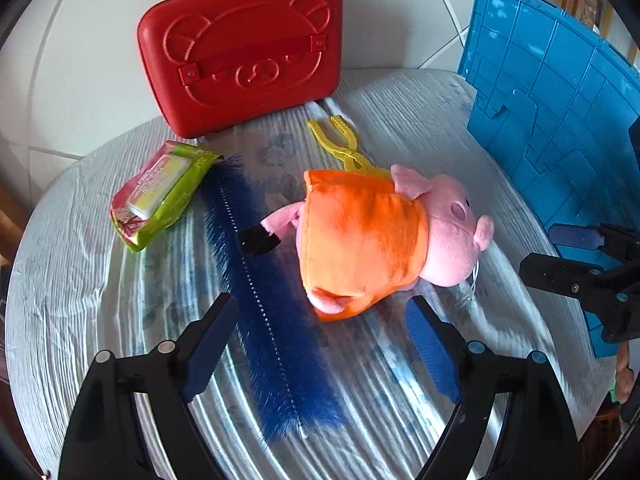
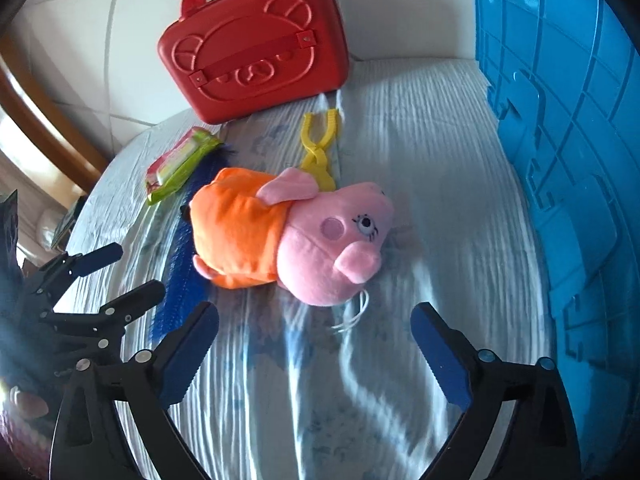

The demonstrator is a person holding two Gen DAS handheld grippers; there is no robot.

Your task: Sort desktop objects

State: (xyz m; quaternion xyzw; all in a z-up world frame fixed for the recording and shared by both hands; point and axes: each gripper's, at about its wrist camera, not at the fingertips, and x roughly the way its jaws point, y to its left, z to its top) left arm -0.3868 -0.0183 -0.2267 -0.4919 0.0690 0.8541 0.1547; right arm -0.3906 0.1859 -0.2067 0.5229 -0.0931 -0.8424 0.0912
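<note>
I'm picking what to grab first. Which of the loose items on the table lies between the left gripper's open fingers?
The long blue bristle brush: its near end lies between the left gripper fingers, while the plush pig, wipes pack and yellow tongs lie farther off.

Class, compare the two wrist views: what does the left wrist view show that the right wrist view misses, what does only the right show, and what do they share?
Only the left view shows the blue brush along its whole length and the plush pig's black foot. Only the right view shows the plush pig face-on, eye visible. Both share the red case, yellow tongs, wipes pack and blue crate.
</note>
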